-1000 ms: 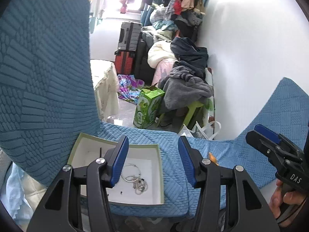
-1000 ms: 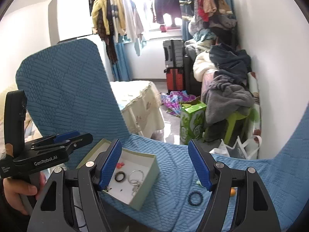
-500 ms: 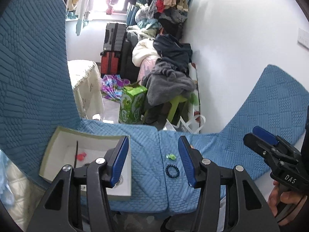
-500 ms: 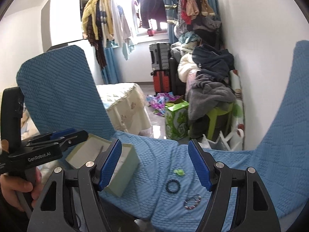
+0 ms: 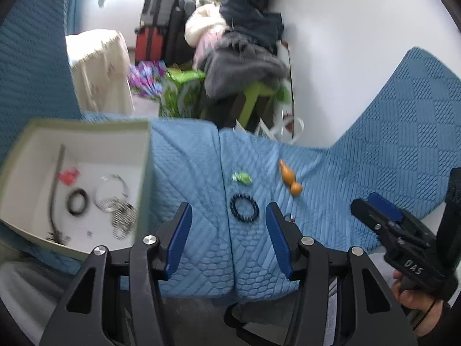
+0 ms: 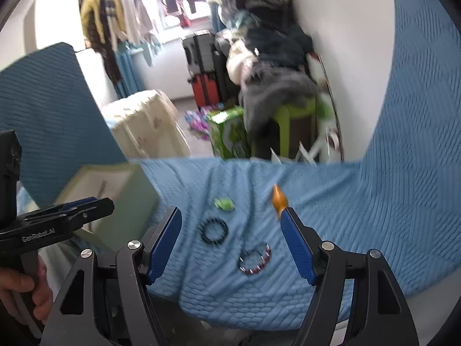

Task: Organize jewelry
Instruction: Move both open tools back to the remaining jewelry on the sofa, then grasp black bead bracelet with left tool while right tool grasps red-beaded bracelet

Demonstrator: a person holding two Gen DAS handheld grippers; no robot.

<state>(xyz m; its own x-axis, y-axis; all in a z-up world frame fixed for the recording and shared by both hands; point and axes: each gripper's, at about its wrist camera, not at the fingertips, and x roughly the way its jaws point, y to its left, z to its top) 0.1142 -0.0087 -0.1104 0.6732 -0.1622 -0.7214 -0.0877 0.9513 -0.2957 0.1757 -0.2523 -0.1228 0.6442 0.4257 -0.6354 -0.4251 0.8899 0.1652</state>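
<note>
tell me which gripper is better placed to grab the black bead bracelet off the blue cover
Left, though it's close. The black bead bracelet lies centred just ahead of the open left gripper, with the box on that side. In the right gripper view it sits off-centre, nearer the left finger.

Suitcases (image 5: 157,26) stand against the far wall. Clothes (image 5: 245,54) are heaped on a green stool (image 5: 256,98). A green carton (image 5: 180,92) sits on the floor beside it.
</note>
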